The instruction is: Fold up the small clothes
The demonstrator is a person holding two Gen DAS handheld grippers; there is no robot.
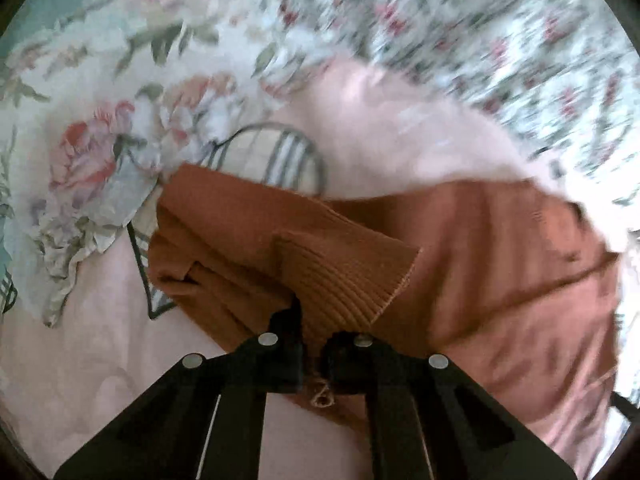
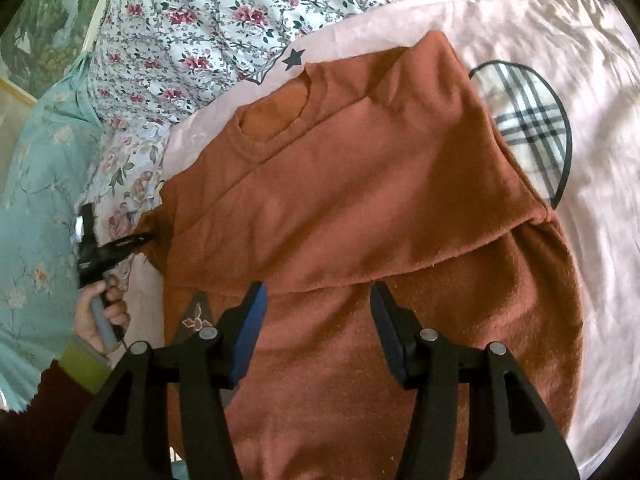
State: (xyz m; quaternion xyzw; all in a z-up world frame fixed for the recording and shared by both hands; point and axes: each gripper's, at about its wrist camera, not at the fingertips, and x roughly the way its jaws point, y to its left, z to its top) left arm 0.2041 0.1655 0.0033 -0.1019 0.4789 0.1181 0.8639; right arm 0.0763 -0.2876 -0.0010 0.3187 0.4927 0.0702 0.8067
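A rust-orange knit sweater point(image 2: 360, 184) lies spread on a pink sheet point(image 2: 560, 60), neckline toward the far left, with its upper half folded down over the lower half. My right gripper point(image 2: 318, 292) hovers over the fold line, open, with nothing between its blue pads. My left gripper point(image 1: 316, 320) is shut on the sweater's fabric beside the ribbed cuff point(image 1: 344, 276), which lies folded across the body. In the right wrist view the left gripper point(image 2: 138, 239) pinches the sweater's left edge, held by a person's hand point(image 2: 100, 316).
A plaid patch with a black outline point(image 2: 524, 120) is printed on the sheet right of the sweater. Floral bedding point(image 2: 192, 40) is piled behind, and a rose-print cloth point(image 1: 92, 184) lies at the left. Pale teal floral fabric point(image 2: 36, 200) hangs at the far left.
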